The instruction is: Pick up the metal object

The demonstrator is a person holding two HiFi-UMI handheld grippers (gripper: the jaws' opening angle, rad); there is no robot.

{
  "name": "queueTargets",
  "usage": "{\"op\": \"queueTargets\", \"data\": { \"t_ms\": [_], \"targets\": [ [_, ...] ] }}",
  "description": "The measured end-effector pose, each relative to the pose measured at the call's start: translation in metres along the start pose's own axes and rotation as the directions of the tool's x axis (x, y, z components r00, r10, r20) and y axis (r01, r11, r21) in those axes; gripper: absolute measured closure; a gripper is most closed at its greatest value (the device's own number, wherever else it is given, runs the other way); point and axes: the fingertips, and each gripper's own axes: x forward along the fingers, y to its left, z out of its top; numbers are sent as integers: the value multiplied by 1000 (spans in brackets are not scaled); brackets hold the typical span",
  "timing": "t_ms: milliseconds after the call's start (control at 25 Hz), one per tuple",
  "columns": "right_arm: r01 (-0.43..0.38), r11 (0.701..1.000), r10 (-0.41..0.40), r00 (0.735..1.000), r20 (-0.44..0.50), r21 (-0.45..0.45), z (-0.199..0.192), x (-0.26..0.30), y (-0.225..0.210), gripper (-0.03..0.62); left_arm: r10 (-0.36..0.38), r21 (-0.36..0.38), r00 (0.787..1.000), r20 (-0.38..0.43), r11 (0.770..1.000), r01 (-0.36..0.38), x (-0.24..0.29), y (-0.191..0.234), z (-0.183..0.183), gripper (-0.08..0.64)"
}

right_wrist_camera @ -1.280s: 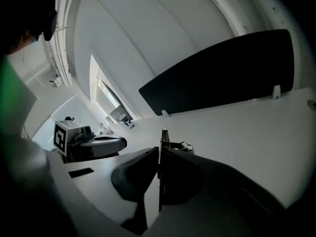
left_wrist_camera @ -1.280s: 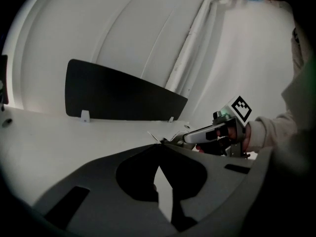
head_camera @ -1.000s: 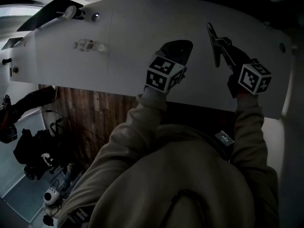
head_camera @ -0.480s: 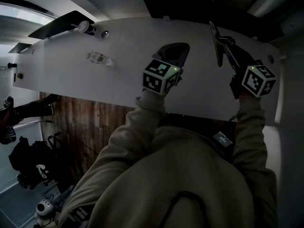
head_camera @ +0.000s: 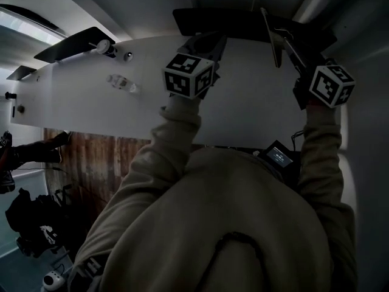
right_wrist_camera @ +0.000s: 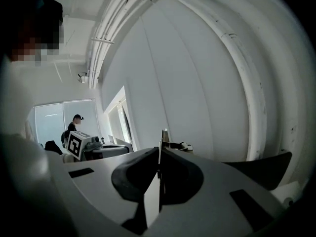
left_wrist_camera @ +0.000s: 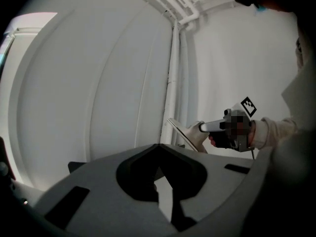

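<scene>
A thin flat metal object (head_camera: 271,36) sticks up edge-on from my right gripper (head_camera: 290,56), which is shut on its lower end above the white table (head_camera: 255,102). In the left gripper view the metal object (left_wrist_camera: 181,132) shows as a slim plate slanting out of the right gripper (left_wrist_camera: 205,128). In the right gripper view its edge (right_wrist_camera: 162,138) rises between the closed jaws of the right gripper (right_wrist_camera: 159,157). My left gripper (head_camera: 203,44) hovers by the table's far edge, shut and holding nothing; in its own view the left gripper (left_wrist_camera: 159,169) faces a bare white wall.
A small clear bottle (head_camera: 121,83) and two round fittings (head_camera: 104,46) sit at the table's left. A dark slab (head_camera: 243,22) runs along the far edge behind both grippers. Another person (right_wrist_camera: 77,123) stands far off by the windows. White pipes (left_wrist_camera: 174,73) run down the wall.
Both grippers have moved away from me toward the table's far edge, the left one also leftward. The head view has tipped, so the table sits higher. The metal object stays gripped.
</scene>
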Motion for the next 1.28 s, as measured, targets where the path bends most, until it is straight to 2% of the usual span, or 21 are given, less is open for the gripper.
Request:
{"op": "queueTargets", "data": {
  "t_ms": [240,400,720,880,1280],
  "targets": [
    [27,998,-21,995,99,-65,60,-25,-2,565,-55,59,997,54,997,52,16,-22,49,565],
    [29,994,-14,990,143,-105,94,-34,5,565,-61,94,993,100,994,52,17,-26,88,565],
    [3,986,32,978,208,-166,113,-40,26,565,-73,167,987,145,985,49,12,-37,117,565],
    [15,979,32,974,225,-203,119,-45,37,565,-67,209,983,172,977,30,3,-43,134,565],
    [-15,980,58,976,211,-200,123,-49,51,565,-75,212,983,166,977,39,-3,-53,140,565]
  ]
}}
